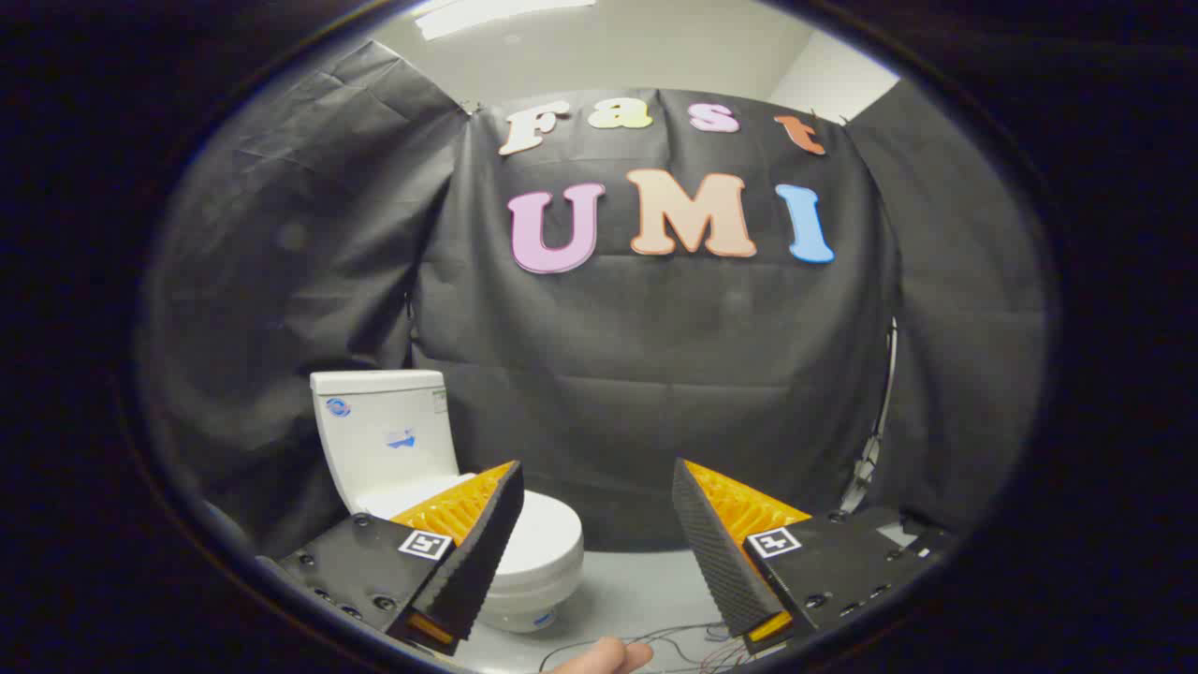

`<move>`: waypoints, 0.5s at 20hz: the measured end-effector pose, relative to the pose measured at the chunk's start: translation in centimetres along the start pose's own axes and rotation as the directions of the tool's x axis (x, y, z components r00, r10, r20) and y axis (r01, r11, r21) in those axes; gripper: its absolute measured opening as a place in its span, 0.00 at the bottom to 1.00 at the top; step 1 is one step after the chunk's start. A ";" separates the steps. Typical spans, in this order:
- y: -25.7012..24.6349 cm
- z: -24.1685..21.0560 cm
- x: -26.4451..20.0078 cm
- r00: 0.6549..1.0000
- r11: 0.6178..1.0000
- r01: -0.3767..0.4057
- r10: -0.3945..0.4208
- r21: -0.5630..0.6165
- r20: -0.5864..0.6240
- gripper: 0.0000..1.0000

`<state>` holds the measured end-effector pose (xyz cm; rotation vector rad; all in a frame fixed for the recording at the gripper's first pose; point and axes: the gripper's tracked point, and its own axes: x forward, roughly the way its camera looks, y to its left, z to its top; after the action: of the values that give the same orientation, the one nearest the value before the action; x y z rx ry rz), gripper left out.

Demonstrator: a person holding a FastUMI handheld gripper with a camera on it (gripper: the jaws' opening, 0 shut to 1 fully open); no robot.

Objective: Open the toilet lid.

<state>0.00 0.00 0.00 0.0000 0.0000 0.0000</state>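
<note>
On your left, the white toilet (412,468) is standing against the black cloth wall (655,374), its tank upright and its lid (543,538) lying closed, partly hidden behind the left finger. You are holding the hand-held gripper (597,491) wide open, gripping nothing, well short of the toilet. Thin wires (655,641) are trailing over the pale floor (636,590) below, beside a fingertip (604,658).

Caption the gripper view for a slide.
Open gripper held apart from a white toilet with its lid down, beyond the left finger, against the booth's black cloth wall.
</note>
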 end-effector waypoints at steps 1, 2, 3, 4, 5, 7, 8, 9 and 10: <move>1.0 -0.3 0.8 1.000 1.000 -0.018 0.018 0.022 0.010 0.99; 2.3 -0.7 1.7 1.000 0.999 -0.029 0.029 0.038 0.009 0.99; 3.7 -1.6 2.3 0.999 0.999 -0.032 0.032 0.043 -0.003 0.98; 5.1 -2.5 2.4 0.999 0.999 -0.027 0.028 0.037 -0.017 0.98; 6.9 -3.2 2.2 0.999 0.999 -0.025 0.026 0.036 -0.019 0.98; 9.9 -4.8 1.0 0.999 0.998 -0.021 0.022 0.054 -0.026 0.98; 11.4 -5.6 0.1 0.999 0.998 -0.020 0.022 0.066 -0.032 0.98; 12.8 -6.3 -0.9 0.999 0.997 -0.013 0.015 0.071 -0.040 0.98; 13.9 -6.7 -1.8 0.999 0.997 -0.010 0.013 0.077 -0.046 0.98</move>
<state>-1.83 13.93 -6.74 0.0766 0.0469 0.0117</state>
